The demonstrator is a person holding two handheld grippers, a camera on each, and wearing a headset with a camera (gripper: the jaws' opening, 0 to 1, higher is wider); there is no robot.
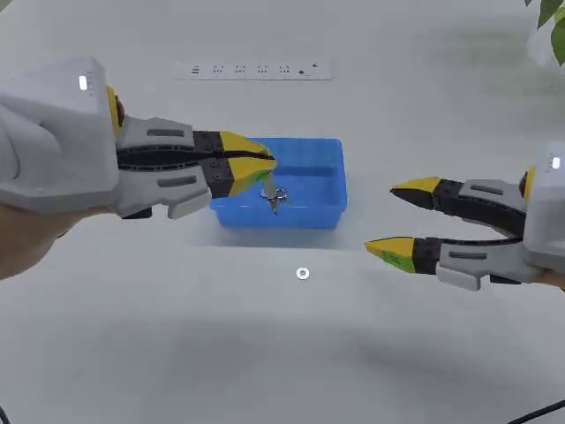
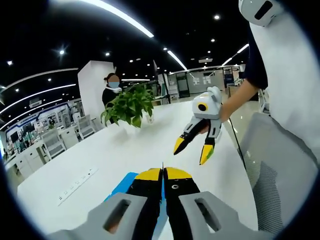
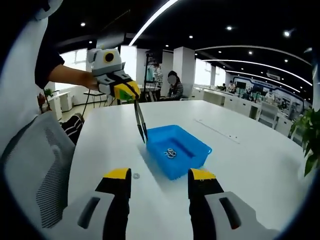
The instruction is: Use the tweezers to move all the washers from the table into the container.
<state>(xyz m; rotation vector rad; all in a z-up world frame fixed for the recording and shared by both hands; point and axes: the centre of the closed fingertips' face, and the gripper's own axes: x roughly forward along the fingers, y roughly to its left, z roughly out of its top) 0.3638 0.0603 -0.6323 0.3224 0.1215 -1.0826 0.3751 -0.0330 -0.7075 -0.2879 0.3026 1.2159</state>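
Note:
My left gripper [image 1: 265, 168] is shut on a pair of metal tweezers [image 1: 272, 196], whose tips hang down over the blue container [image 1: 331, 205]. Several washers [image 1: 279, 193] lie inside the container. One washer [image 1: 303, 273] lies on the white table in front of the container. In the right gripper view the tweezers [image 3: 140, 121] point down at the near rim of the container [image 3: 192, 157], with the loose washer [image 3: 136, 176] on the table near my jaws. My right gripper [image 1: 402, 218] stands open to the right of the container and holds nothing.
A white power strip [image 1: 252, 71] lies at the back of the table. A green plant [image 1: 553, 26] stands at the far right corner. In the left gripper view a grey mesh chair [image 2: 280, 170] stands by the table edge, and people sit in the office behind.

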